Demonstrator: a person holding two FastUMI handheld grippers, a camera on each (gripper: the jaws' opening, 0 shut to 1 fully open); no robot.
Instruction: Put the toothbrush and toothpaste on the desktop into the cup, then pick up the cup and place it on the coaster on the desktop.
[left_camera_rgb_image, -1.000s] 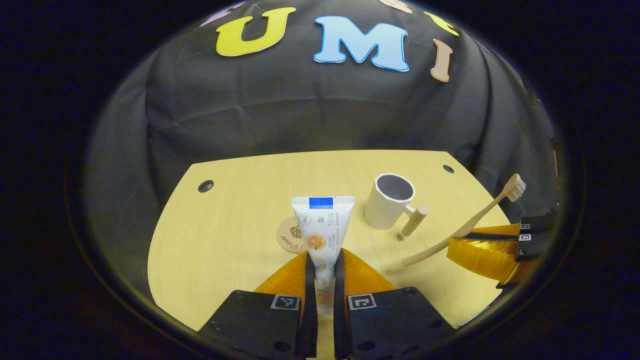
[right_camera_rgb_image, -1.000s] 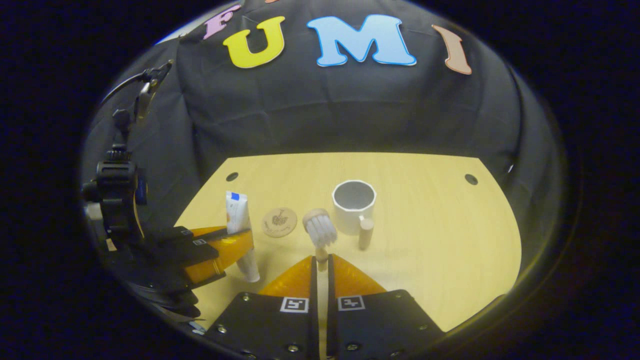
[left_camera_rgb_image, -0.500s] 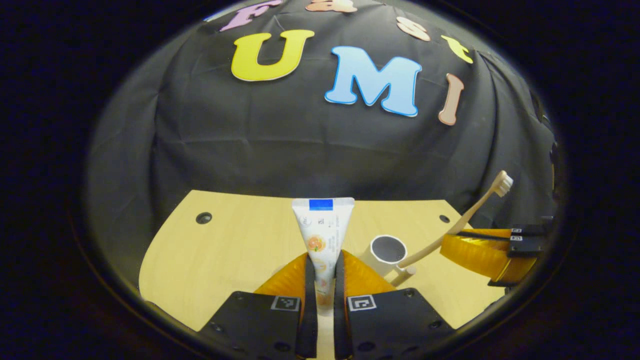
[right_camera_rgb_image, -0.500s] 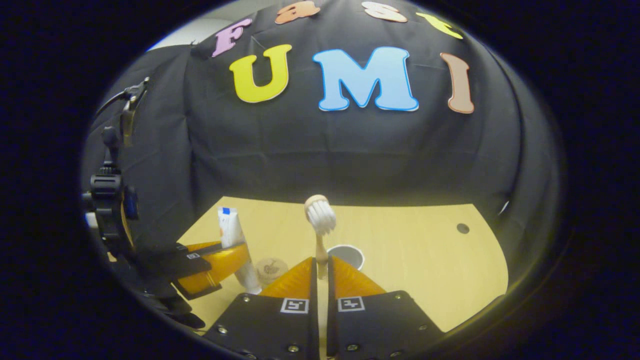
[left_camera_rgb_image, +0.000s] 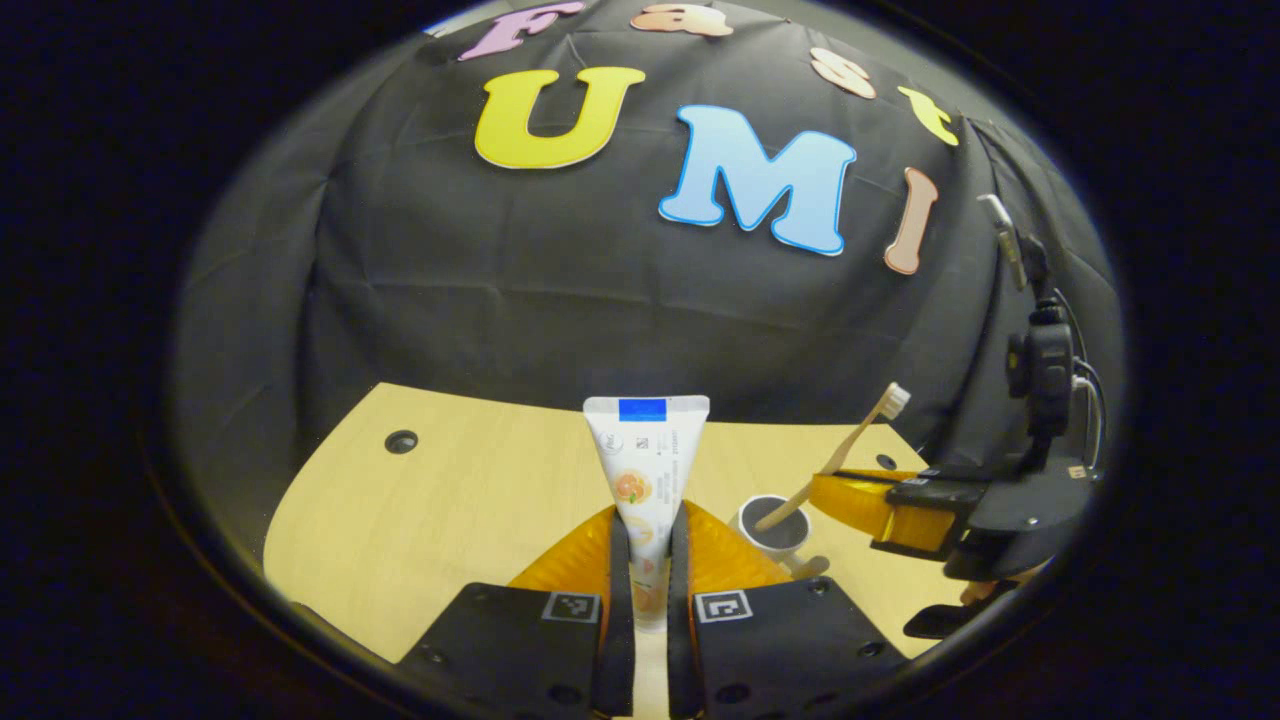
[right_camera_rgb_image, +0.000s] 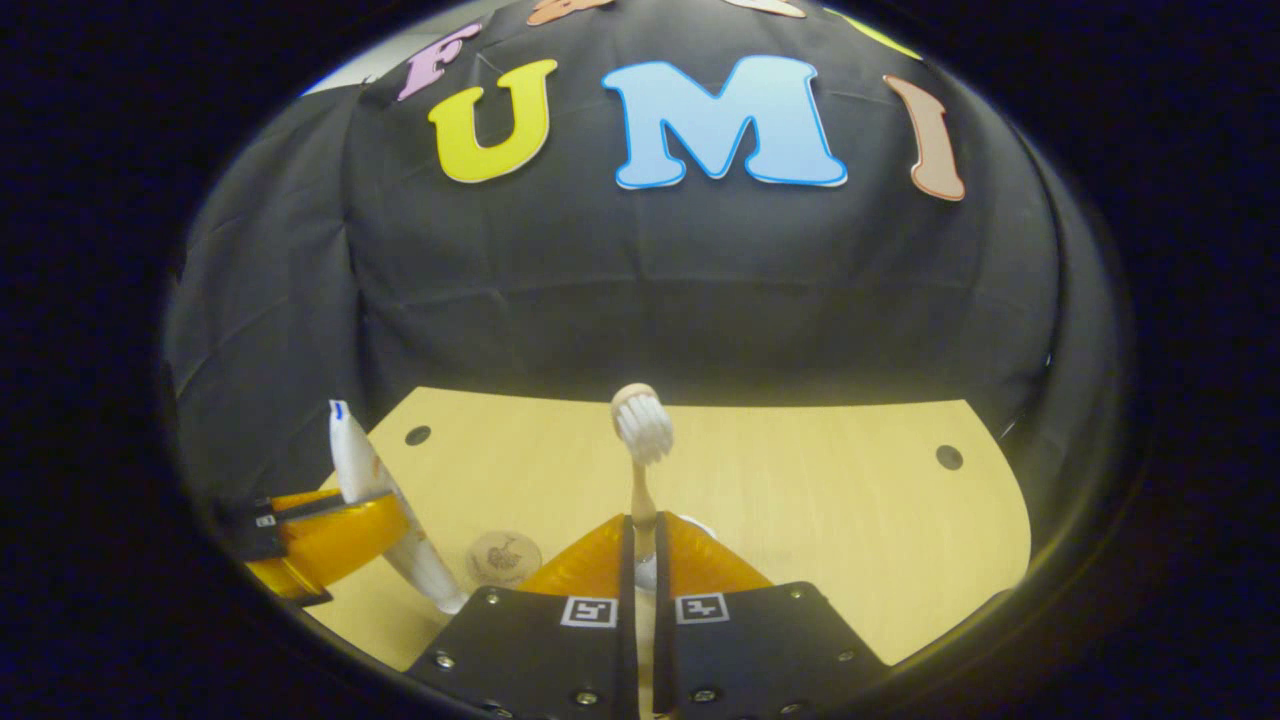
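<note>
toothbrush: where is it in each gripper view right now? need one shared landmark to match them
Left gripper view: toothbrush at right of centre, slanted, bristles up, lower end in the cup, held by the right gripper.
Right gripper view: toothbrush at centre, upright, handle between that gripper's fingers.
Shared landmark: the toothpaste, centre in the left gripper view, at lower left in the right gripper view.

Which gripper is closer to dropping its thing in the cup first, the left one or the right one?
Probably the right gripper. In the left gripper view the toothbrush it clamps already has its lower end at the mouth of the cup. The left gripper holds the toothpaste upright, off to the side of the cup.
</note>
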